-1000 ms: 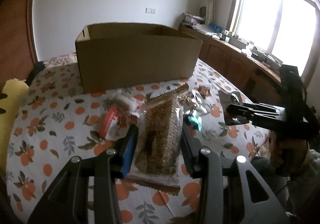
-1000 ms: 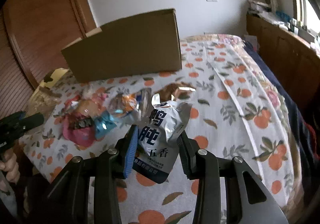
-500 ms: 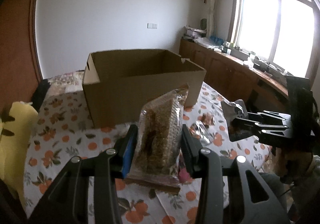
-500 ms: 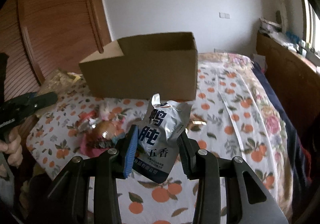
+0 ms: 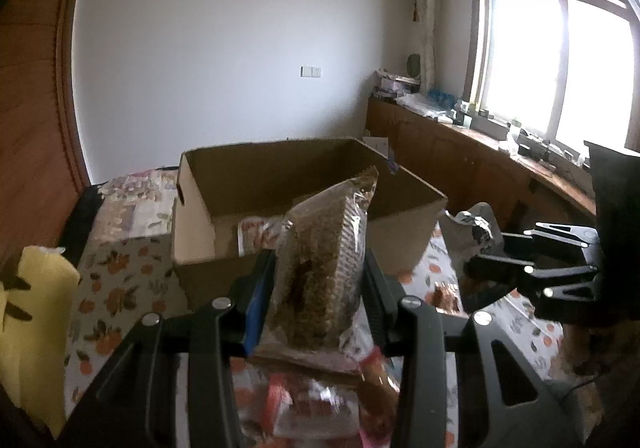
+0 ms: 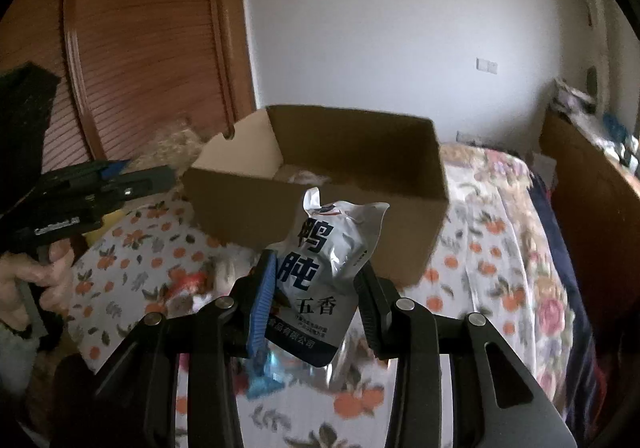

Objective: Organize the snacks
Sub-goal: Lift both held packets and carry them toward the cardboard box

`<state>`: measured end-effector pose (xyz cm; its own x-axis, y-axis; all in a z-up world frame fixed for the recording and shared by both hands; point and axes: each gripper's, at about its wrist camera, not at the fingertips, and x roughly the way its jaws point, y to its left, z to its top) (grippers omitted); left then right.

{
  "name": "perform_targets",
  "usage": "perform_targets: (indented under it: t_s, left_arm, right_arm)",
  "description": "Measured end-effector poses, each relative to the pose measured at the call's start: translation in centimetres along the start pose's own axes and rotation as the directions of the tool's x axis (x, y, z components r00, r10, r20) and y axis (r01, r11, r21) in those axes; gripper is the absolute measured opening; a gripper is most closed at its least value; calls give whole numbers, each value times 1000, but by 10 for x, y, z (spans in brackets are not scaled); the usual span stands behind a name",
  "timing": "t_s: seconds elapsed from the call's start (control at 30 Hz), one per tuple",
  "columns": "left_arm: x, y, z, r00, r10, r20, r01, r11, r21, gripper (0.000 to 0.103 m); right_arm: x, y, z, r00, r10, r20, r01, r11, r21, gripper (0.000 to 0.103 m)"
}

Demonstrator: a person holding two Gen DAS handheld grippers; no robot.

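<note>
Snacks were held one per gripper, both lifted above the bed. The left gripper [image 5: 316,284] was clamped on a clear plastic packet of brown grain bars [image 5: 320,268], its blue pad against the packet's left side and the black finger against the right; the packet stood nearly upright, top edge leaning toward the open brown cardboard box [image 5: 192,215]. The right gripper [image 6: 316,288] was closed on a silver foil pouch with blue Chinese lettering [image 6: 324,268], pinched at its lower half, upper corners free and crumpled. Same pouch showed in the left wrist view [image 5: 472,224], just right of the box's near right corner, with the right gripper [image 5: 480,252] behind it.

The box sat on the bed with its orange-and-leaf print sheet [image 6: 496,248], flaps off or folded, interior visible. Inside, against the near left wall, lay a red-and-white wrapped snack [image 5: 256,232]; from the right wrist view a pale item [image 6: 304,175] was visible in the box, too blurred to identify.

Loose wrapped snacks in red and pink packaging [image 5: 316,404] lay on the sheet below the left gripper, well blurred. A yellow cushion [image 5: 32,320] lay at the bed's left edge. The person's left hand [image 6: 36,272] gripped the handle of the left gripper [image 6: 120,179], which appeared beside the box's left end.
</note>
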<state>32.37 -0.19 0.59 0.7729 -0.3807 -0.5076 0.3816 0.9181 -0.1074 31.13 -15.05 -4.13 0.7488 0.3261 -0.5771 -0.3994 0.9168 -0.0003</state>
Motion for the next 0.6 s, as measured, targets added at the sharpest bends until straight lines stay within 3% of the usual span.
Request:
perform_targets:
  t_s: [0.3,0.6]
  left_arm:
    - [44,22,28,1000,-19,18,19,1000,-15,41]
    - [81,41,40,1000,9,1,-9,1000,-27,41]
  right_arm:
    - [36,1,38,998,49,30,-49,999,-21,38]
    - [70,-7,60,997,61,45,-60,998,-17,38]
